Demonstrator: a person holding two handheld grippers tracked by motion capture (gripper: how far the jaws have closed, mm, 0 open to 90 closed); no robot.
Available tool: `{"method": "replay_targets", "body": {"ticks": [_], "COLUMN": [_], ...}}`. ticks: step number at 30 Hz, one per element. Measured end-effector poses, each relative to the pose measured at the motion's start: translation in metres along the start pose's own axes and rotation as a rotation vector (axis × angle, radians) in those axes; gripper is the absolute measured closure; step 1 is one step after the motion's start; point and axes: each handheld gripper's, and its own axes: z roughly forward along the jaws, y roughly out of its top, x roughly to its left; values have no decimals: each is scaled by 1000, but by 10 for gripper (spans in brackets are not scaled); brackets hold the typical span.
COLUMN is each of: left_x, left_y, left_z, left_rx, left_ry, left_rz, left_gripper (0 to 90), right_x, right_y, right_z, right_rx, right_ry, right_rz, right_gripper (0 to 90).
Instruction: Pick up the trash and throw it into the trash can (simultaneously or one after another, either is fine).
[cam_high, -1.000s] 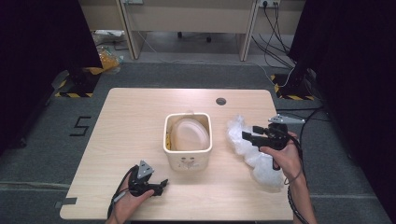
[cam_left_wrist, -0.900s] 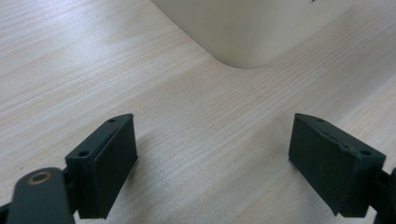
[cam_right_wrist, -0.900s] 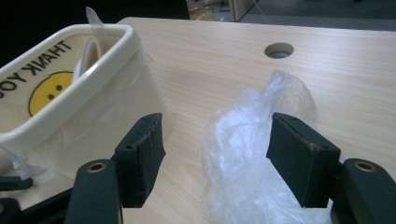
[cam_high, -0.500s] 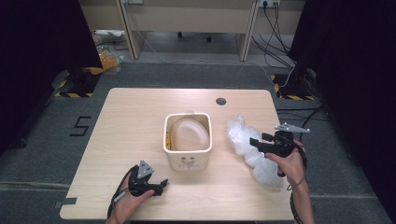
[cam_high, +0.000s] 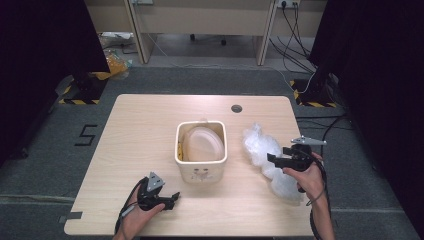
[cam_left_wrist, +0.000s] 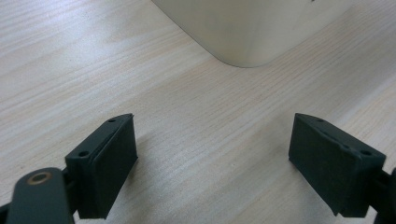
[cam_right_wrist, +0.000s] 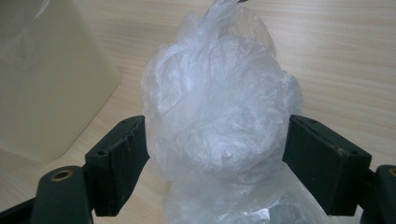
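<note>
Clear plastic bag (cam_right_wrist: 219, 107) sits between your right gripper's (cam_right_wrist: 215, 163) just-widened jaws, unpinched, so close on it next; left gripper (cam_left_wrist: 212, 163) gapes idle.

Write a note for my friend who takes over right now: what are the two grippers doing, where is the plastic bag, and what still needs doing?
Left gripper: open, holding nothing, low over the table in front of the cream bin.
Right gripper: jaws have just been opening; they stand wide on either side of the crumpled clear plastic bag, pads not pressing it.
The bag lies on the table to the right of the bin, apart from it. The bin already has a clear liner inside.
Done: right gripper lined up on the bag.
Left, probably: close on the bag and lift it.
</note>
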Motion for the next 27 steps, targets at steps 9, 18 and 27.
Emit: {"method": "replay_targets", "body": {"ticks": [9, 18, 27], "left_x": [0, 0, 0], "left_y": [0, 0, 0], "left_z": [0, 0, 0], "left_rx": [1, 0, 0], "left_ry": [-1, -1, -1], "left_rz": [1, 0, 0], "left_gripper": [144, 144, 144], "right_x": [-2, -2, -7], "right_y": [-5, -15, -24], "right_z": [4, 21, 33], "right_rx": [27, 138, 198], "right_ry": [-24, -78, -108], "right_rz": [-8, -43, -49], "right_gripper": [224, 262, 274]}}
